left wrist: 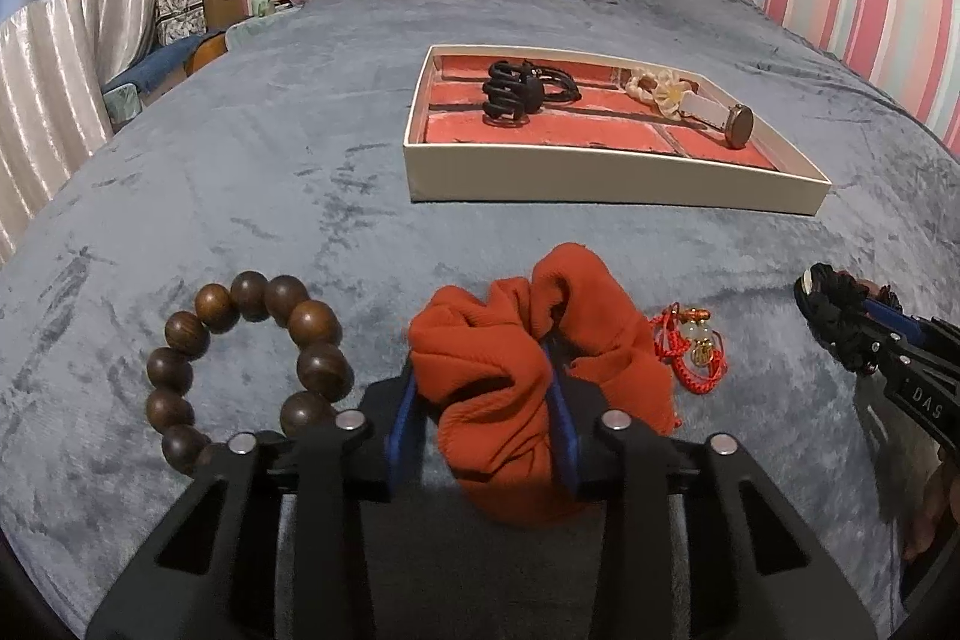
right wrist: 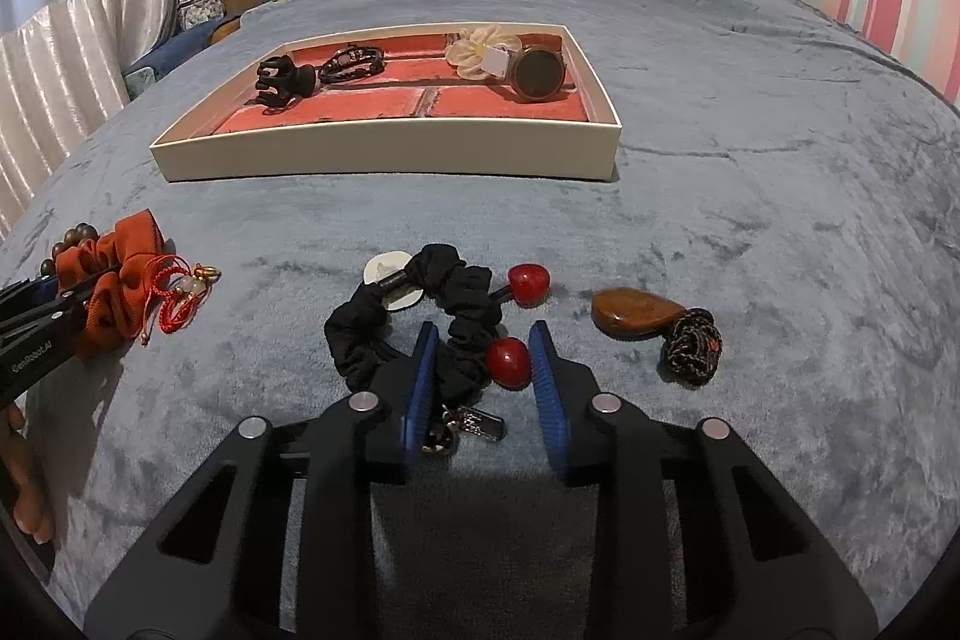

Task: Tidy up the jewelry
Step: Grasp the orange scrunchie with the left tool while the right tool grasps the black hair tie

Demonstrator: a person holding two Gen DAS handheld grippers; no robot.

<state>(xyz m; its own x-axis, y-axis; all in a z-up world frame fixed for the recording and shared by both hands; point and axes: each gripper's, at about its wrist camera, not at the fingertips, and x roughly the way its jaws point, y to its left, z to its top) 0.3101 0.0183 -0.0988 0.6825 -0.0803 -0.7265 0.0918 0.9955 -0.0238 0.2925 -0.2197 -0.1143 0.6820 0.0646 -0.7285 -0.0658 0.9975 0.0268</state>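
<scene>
On the blue bed (left wrist: 240,148), the left gripper (left wrist: 483,400) is squeezing the orange scrunchie (left wrist: 528,376), and the right gripper (right wrist: 480,358) is closing around the black scrunchie (right wrist: 420,322), both going to the tray (right wrist: 384,154).

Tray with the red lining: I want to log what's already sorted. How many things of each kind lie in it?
Hair claw clip: 1
Braided bracelet: 1
Fabric flower: 1
Wristwatch: 1
Total in the tray: 4
</scene>
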